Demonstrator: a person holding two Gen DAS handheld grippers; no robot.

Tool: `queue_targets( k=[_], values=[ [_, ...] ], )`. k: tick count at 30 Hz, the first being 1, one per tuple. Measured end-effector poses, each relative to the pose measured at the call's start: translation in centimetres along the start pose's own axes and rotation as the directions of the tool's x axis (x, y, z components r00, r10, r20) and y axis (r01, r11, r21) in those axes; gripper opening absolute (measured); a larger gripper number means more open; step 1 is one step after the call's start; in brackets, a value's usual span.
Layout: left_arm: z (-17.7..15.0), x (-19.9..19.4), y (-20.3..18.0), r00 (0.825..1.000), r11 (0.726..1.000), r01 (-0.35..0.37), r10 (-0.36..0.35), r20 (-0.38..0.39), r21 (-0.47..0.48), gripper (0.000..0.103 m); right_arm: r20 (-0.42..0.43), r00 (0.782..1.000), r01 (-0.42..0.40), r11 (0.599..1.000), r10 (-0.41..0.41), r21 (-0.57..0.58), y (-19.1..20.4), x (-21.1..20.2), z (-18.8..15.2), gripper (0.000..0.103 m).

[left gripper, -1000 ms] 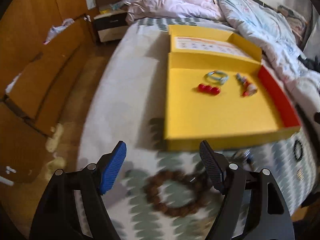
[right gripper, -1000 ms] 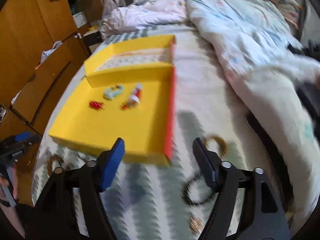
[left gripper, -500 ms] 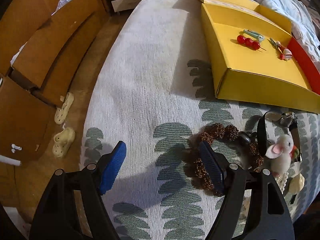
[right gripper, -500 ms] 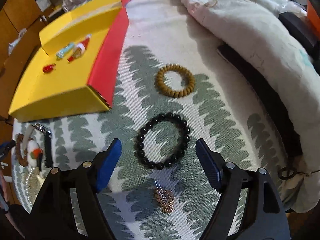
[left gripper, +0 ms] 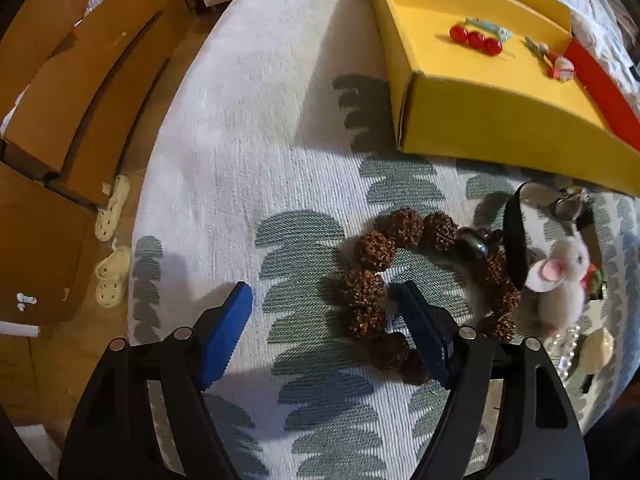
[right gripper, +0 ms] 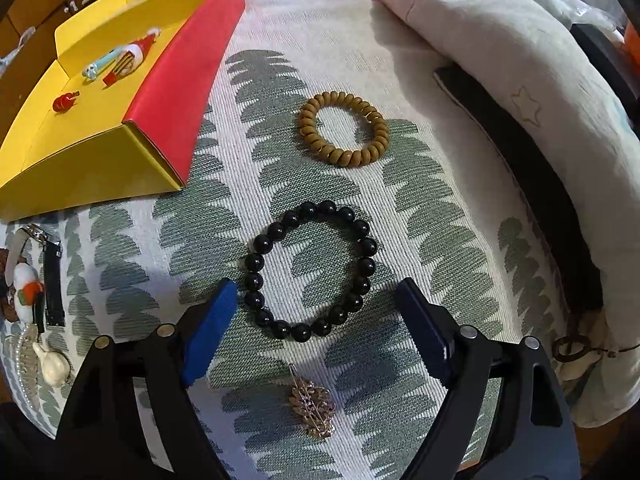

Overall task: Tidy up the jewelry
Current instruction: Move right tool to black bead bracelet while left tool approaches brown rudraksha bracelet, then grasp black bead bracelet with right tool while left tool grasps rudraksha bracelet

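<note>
My left gripper [left gripper: 324, 292] points steeply down at the patterned bedspread and is open. The left side of a brown knobbly-bead bracelet [left gripper: 368, 280] lies between its jaws, close to the right finger [left gripper: 424, 332] and not pressed. My right gripper [right gripper: 316, 286] hangs over a black bead bracelet [right gripper: 254, 262]; its jaws are opening, and the ring's lower half lies between them untouched. A tan wooden bracelet [right gripper: 340, 156] lies beyond it and a gold brooch [right gripper: 312, 404] nearer to me. The yellow box [left gripper: 480, 120] holds a red bead clip [left gripper: 476, 40] and small hair clips.
A white plush mouse [left gripper: 560, 280] and a black watch strap [left gripper: 514, 240] lie against the brown bracelet. A crumpled quilt [right gripper: 520, 60] bounds the right side. The bed's left edge drops to a wooden floor with slippers [left gripper: 112, 208] and brown cabinets [left gripper: 80, 100].
Both grippers have tipped downward and sunk toward the bedspread. The left view swung from the box to the brown bracelet, the right onto the black bracelet. The right jaws have widened.
</note>
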State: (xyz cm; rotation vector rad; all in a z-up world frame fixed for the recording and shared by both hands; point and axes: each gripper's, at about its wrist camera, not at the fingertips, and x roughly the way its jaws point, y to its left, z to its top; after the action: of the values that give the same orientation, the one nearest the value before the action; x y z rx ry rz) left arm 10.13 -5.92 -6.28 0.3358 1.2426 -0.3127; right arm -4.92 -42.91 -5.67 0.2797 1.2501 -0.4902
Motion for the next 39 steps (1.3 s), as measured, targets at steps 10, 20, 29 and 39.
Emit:
queue_targets(
  k=[10,20,29,39],
  values=[
    [0.0,0.0,-0.7,0.999,0.999,-0.035,0.035,0.014,0.022,0.070,-0.009,1.000,0.002,1.000,-0.001,0.030,-0.3,1.0,0.7,0.075],
    [-0.1,-0.6,-1.7,1.000,0.999,0.013,-0.014,0.013,0.041,0.033,0.000,1.000,-0.004,0.998,0.004,0.070,-1.8,0.1,0.5,0.032],
    [0.3,-0.9,-0.9,0.996,0.996,0.088,-0.088,0.002,-0.004,0.022,0.012,0.999,-0.040,0.995,0.039,0.090,-2.3,-0.4,0.4,0.021],
    [0.4,-3.5,0.1,0.983,0.985,0.174,-0.172,0.068,-0.022,0.022,0.090,0.991,-0.104,0.989,0.094,0.107,-2.8,-3.5,0.0,0.021]
  ],
)
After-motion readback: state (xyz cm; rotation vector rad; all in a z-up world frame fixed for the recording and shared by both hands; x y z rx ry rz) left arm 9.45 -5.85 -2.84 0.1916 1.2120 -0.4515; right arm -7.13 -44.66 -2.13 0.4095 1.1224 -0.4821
